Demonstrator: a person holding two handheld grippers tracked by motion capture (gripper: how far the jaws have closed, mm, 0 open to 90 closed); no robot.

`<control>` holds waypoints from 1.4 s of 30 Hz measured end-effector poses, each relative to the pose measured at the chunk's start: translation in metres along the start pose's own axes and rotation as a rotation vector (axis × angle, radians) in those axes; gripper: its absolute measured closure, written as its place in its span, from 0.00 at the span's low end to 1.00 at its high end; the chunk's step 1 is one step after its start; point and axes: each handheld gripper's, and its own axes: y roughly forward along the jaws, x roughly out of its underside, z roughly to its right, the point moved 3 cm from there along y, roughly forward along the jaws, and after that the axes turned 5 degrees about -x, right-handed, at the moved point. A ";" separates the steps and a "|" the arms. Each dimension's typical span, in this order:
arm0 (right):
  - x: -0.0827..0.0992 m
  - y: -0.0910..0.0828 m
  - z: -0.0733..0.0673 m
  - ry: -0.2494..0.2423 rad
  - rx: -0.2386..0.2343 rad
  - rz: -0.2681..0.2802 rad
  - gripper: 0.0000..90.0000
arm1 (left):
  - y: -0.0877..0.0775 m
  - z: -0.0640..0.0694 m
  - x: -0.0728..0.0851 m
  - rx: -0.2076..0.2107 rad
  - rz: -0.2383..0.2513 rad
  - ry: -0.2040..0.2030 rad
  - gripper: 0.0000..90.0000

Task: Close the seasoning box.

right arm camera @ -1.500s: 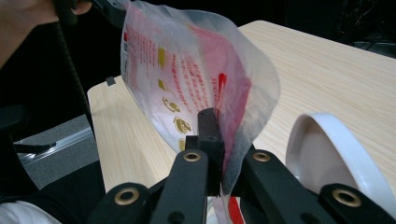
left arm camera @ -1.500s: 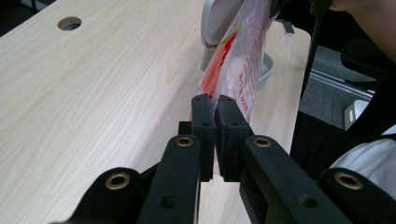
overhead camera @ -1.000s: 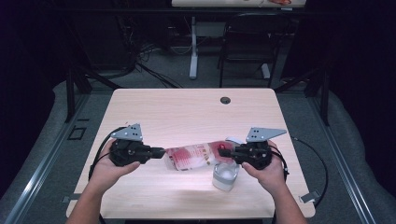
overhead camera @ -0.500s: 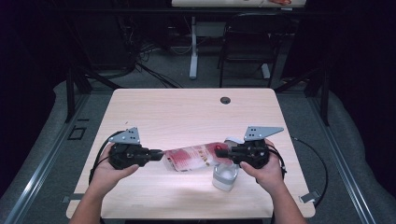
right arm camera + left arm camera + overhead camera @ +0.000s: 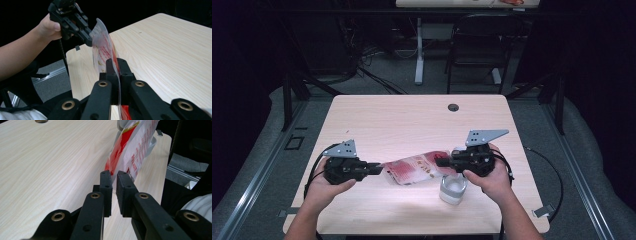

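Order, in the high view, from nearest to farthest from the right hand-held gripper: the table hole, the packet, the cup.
1. Packet: clamped in the right hand-held gripper.
2. Cup: just below it, near the table edge.
3. Hole: far side of the table.

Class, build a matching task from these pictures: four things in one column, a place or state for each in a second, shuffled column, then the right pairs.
1. red and white packet
2. clear cup
3. right hand-held gripper
4. round hole

A. far side of the tabletop
B. jaws shut on the packet's edge
C. stretched between both grippers
D. standing on the table under the right hand

Pairs: 1-C, 2-D, 3-B, 4-A
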 end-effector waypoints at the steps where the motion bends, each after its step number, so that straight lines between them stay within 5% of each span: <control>1: -0.002 0.001 0.000 -0.008 0.003 -0.007 1.00 | 0.001 0.000 0.001 0.001 0.001 0.000 0.93; 16: -0.026 0.008 -0.007 -0.063 0.019 -0.057 1.00 | 0.000 -0.002 0.008 -0.017 0.002 -0.010 0.90; 28: -0.028 0.010 -0.005 -0.070 0.033 -0.064 1.00 | -0.005 -0.003 0.011 -0.058 0.006 -0.015 0.76; 42: -0.024 0.028 -0.008 -0.088 0.029 -0.129 1.00 | -0.004 0.002 0.006 -0.062 0.014 0.015 0.82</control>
